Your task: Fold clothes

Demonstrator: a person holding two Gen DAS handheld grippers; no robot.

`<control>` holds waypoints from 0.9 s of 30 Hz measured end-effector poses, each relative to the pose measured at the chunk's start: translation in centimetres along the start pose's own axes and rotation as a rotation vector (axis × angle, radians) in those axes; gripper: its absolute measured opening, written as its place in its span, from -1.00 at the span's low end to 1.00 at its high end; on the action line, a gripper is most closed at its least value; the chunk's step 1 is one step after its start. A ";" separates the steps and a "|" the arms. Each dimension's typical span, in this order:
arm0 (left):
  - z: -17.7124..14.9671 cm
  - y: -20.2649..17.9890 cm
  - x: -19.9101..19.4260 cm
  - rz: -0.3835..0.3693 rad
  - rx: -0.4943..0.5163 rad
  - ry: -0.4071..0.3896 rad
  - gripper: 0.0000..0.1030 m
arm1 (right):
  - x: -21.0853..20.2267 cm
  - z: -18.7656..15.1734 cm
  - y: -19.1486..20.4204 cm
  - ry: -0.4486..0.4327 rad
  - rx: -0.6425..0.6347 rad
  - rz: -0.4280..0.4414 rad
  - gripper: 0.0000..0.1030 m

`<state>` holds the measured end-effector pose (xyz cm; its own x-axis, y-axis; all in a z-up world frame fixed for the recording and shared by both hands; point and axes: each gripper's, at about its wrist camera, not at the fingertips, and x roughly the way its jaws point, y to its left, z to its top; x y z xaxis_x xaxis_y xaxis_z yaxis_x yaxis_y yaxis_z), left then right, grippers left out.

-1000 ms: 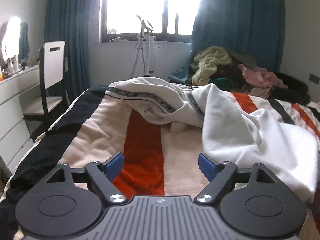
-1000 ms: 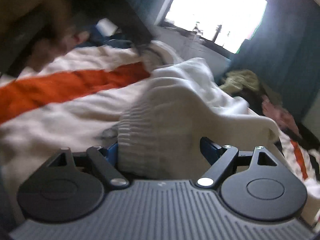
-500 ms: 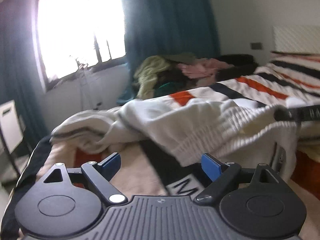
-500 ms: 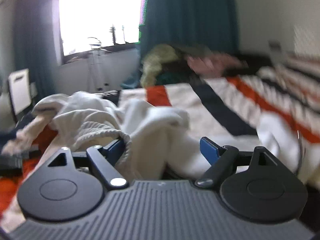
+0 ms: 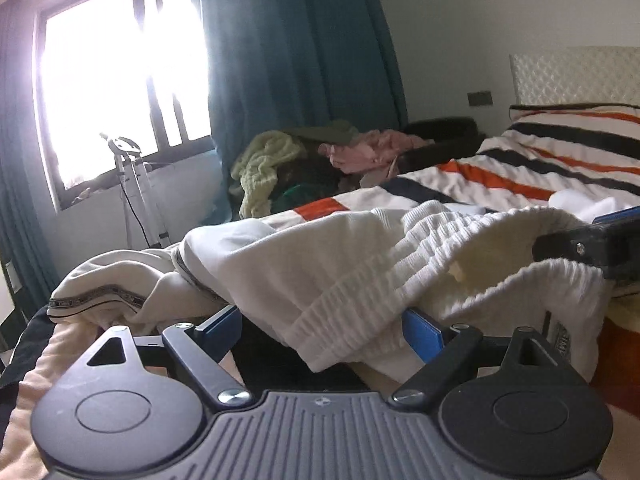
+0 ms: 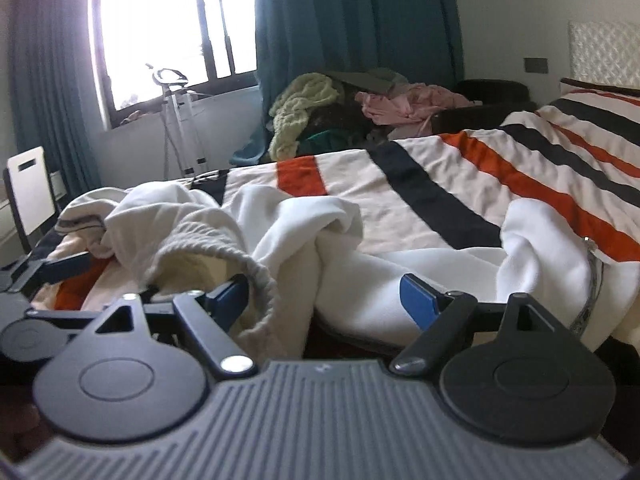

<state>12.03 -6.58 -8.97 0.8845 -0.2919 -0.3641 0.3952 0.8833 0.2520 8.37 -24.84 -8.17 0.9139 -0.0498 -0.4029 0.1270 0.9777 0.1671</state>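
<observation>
A white sweatshirt [image 5: 320, 264] with a ribbed hem lies bunched on the striped blanket [image 5: 520, 172]. My left gripper [image 5: 320, 326] is open, and the hem drapes across the gap between its blue fingers. The right gripper's finger [image 5: 592, 240] pokes in from the right edge with the hem looped around it. In the right wrist view the right gripper [image 6: 323, 300] is open too. The sweatshirt [image 6: 400, 280] fills its gap, with the hem hanging over the left finger [image 6: 228, 300]. The left gripper [image 6: 52, 268] shows at the far left. A cream garment with dark trim [image 5: 112, 292] lies beyond.
A pile of clothes [image 6: 340, 108] sits past the bed's far side, under teal curtains [image 5: 288, 60]. A white stand [image 5: 136, 184] is by the window, a white chair [image 6: 28, 188] at the left and a padded headboard [image 5: 576, 76] at the right. The blanket [image 6: 440, 184] stretches away to the right.
Both views have swung right towards the headboard. The left gripper has come up to the sweatshirt, and the ribbed hem now lies between its fingers. The hem stays draped on the right gripper's finger.
</observation>
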 end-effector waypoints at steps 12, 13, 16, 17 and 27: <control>-1.1 -1.6 3.6 0.347 0.143 0.016 0.86 | -0.1 0.0 0.7 -0.026 -0.072 -0.066 0.63; -1.0 -1.5 3.5 0.366 0.128 0.010 0.87 | -0.3 0.2 0.2 -0.039 -0.050 -0.080 0.63; 0.0 -0.8 2.3 0.419 0.061 -0.057 0.89 | -1.1 0.7 -0.3 -0.103 -0.034 -0.098 0.63; 0.4 -0.6 1.6 0.435 0.029 -0.091 0.90 | -1.5 0.8 -0.2 -0.132 -0.043 -0.105 0.63; 4.3 1.3 -5.4 0.555 -0.203 -0.298 0.95 | -7.1 2.1 0.8 -0.481 -0.166 -0.124 0.63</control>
<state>8.78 -5.40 -2.84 0.9856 0.1635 0.0422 -0.1679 0.9749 0.1464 2.81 -24.13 -3.31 0.9746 -0.2173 0.0548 0.2185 0.9757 -0.0166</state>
